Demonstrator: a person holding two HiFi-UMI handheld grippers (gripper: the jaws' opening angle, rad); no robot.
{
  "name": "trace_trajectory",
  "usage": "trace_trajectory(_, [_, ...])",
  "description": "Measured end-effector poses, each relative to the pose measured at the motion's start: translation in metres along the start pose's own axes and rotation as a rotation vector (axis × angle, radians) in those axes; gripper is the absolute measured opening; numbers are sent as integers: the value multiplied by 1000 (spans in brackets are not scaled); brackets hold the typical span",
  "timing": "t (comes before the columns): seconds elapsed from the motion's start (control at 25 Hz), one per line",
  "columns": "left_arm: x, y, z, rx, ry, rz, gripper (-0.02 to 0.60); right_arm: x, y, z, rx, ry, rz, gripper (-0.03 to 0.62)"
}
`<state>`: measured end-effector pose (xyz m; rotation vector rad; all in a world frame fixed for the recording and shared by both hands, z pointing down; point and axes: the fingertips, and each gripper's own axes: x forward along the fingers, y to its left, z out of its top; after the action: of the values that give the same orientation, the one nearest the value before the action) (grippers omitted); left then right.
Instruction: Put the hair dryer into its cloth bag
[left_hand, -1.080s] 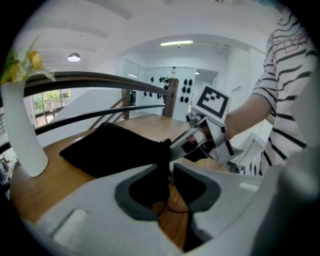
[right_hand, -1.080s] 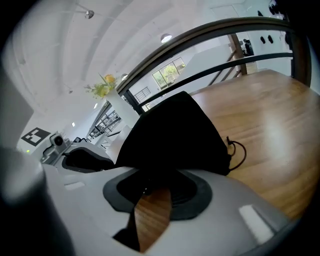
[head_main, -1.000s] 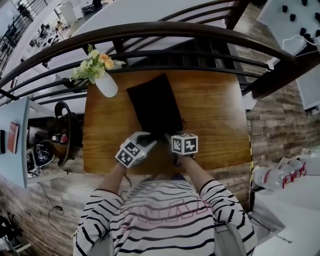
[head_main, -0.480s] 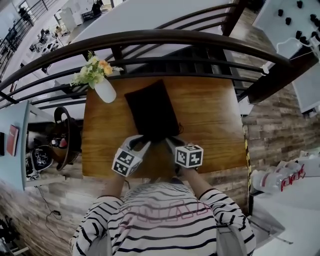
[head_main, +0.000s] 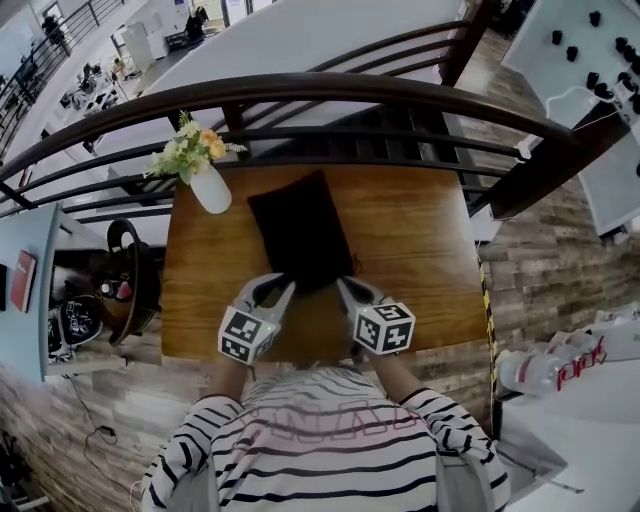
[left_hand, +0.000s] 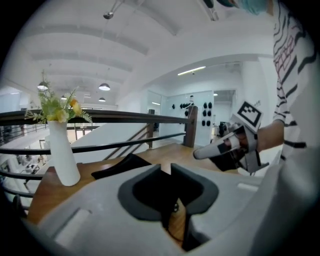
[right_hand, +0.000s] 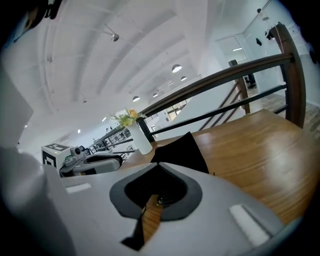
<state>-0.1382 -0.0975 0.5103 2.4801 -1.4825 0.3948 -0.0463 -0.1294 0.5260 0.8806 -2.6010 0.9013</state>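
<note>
The black cloth bag (head_main: 300, 240) lies flat on the wooden table (head_main: 420, 240), its near end toward me. No hair dryer shows in any view. My left gripper (head_main: 272, 287) hovers just off the bag's near left corner. Its jaws are closing to a narrow slit with nothing pressed between them (left_hand: 166, 170). My right gripper (head_main: 346, 286) hangs off the near right corner, tips together (right_hand: 159, 165). A thin bit of cord shows behind each gripper's tips; whether it is gripped I cannot tell. The bag (left_hand: 122, 165) (right_hand: 182, 150) lies beyond both sets of jaws.
A white vase with flowers (head_main: 208, 185) stands at the table's far left corner, close to the bag. A dark curved railing (head_main: 330, 85) runs behind the table. Left of the table sits a shelf with a steering wheel (head_main: 125, 270). The table's right half is bare wood.
Both grippers have risen and drawn back from the bag's near end toward me. The right jaws have come together and the left jaws have narrowed.
</note>
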Motion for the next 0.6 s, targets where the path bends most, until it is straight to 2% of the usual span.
trace_trajectory(0.2, [-12, -1, 23, 18, -49, 24, 6, -10, 10, 19, -14, -50, 23, 0])
trace_trajectory(0.4, [-23, -4, 35, 35, -80, 39, 5, -18, 22, 36, -31, -98, 45, 0])
trace_trajectory(0.6, [-30, -7, 40, 2, -104, 49, 3, -23, 31, 44, -44, -124, 61, 0])
